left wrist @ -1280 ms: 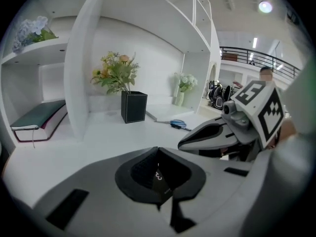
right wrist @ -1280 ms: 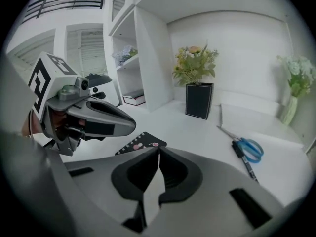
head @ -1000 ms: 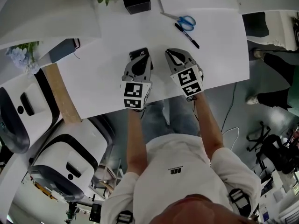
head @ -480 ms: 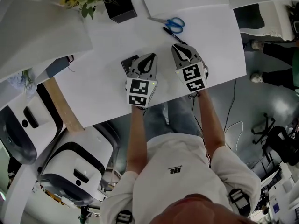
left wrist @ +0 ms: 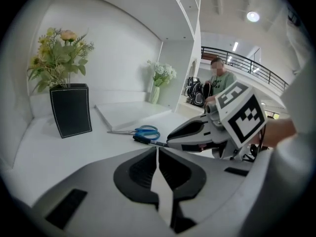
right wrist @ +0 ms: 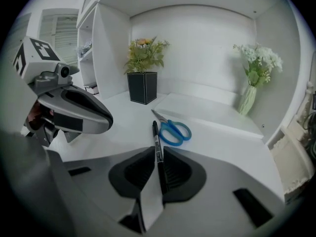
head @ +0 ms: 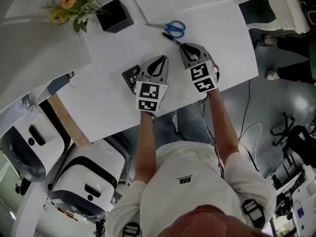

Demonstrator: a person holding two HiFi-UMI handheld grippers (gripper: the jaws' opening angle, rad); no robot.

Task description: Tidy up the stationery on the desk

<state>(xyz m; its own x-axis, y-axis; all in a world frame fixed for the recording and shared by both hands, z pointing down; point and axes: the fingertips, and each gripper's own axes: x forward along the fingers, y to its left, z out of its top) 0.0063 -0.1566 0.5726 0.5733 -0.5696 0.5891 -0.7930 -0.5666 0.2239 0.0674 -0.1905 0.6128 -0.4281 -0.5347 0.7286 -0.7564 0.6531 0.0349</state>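
Right gripper jaws had just been opening: slightly apart, pen lay on the desk between them, unclamped. Scissors just beside pen. Left gripper closed, empty.

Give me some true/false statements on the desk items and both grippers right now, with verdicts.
1. The scissors have blue handles. True.
2. Nothing lies between the jaws of the right gripper. False: the black marker lies between them. The jaws have just been opening and stand apart.
3. The left gripper has its jaws together with nothing in them. True.
4. The black vase with the flowers lies tipped on its side. False: it stands upright.
5. The black marker lies next to the scissors. True.
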